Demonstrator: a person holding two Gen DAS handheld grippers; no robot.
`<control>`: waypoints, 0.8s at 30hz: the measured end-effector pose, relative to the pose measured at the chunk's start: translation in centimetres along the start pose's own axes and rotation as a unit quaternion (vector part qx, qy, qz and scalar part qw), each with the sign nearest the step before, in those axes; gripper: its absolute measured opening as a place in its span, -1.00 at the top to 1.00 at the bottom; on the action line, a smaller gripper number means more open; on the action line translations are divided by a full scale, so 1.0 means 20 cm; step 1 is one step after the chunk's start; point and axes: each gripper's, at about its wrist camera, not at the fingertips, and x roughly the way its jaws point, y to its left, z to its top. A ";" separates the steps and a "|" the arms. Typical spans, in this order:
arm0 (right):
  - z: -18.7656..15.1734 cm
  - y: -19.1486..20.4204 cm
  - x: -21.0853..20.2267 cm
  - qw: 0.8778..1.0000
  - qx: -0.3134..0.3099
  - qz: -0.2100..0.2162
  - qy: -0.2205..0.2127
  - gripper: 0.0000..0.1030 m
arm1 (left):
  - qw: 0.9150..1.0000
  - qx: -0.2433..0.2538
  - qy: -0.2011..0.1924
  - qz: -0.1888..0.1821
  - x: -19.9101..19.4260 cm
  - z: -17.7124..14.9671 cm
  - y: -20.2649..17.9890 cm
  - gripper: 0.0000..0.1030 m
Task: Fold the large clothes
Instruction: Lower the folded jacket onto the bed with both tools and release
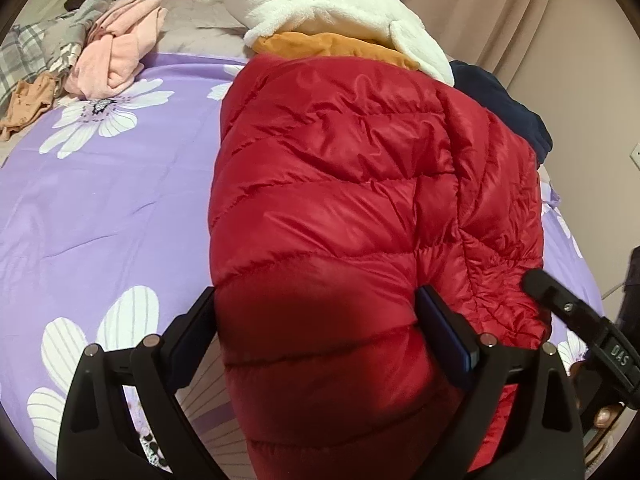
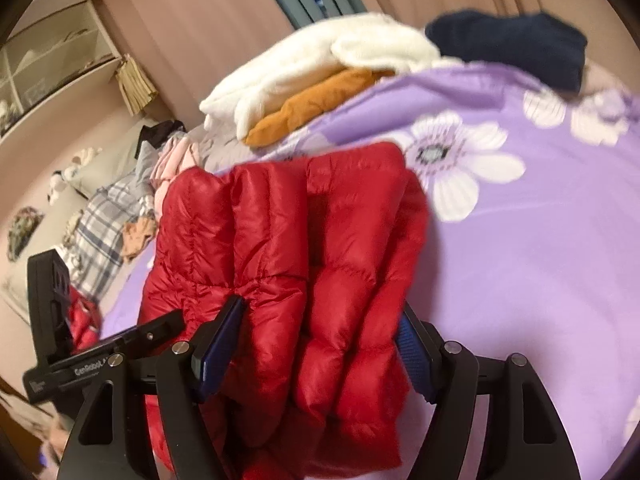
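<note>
A red quilted puffer jacket [image 1: 360,200] lies folded on the purple flowered bedsheet [image 1: 100,208]. My left gripper [image 1: 320,320] is shut on the near end of the jacket, its fingers pressing into the padding on both sides. My right gripper [image 2: 320,336] is shut on another thick bundle of the red jacket [image 2: 304,264], held up off the sheet. The right gripper's body also shows at the right edge of the left wrist view [image 1: 580,320], beside the jacket.
A white fleece [image 1: 332,12] over an orange garment [image 1: 320,46] and a navy garment [image 1: 504,100] lie at the bed's far end. Pink clothes [image 1: 120,48] and plaid fabric [image 1: 24,52] are piled at the far left. Curtains [image 1: 500,8] hang behind.
</note>
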 end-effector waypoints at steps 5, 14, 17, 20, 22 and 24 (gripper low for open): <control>0.03 0.08 -0.09 0.997 -0.045 -0.025 -0.053 -0.41 | 1.000 0.008 -0.006 0.014 -0.05 -0.02 -0.01 -0.86; 0.06 0.19 -0.04 0.994 -0.083 0.033 -0.058 -0.29 | 0.999 0.029 -0.023 0.019 -0.16 -0.05 -0.06 -0.50; 0.05 0.23 -0.02 0.994 -0.086 0.044 -0.053 -0.06 | 0.999 0.041 -0.031 0.016 -0.18 -0.06 -0.08 -0.28; 0.04 0.26 0.01 0.994 -0.096 0.040 -0.044 0.11 | 0.998 0.051 -0.031 0.018 -0.18 -0.06 -0.10 -0.22; 0.03 0.26 0.04 0.994 -0.100 0.037 -0.034 0.20 | 0.998 0.057 -0.031 0.021 -0.17 -0.07 -0.11 -0.21; 0.03 0.24 0.08 0.994 -0.098 0.033 -0.020 0.23 | 0.997 0.063 -0.030 0.023 -0.15 -0.07 -0.11 -0.21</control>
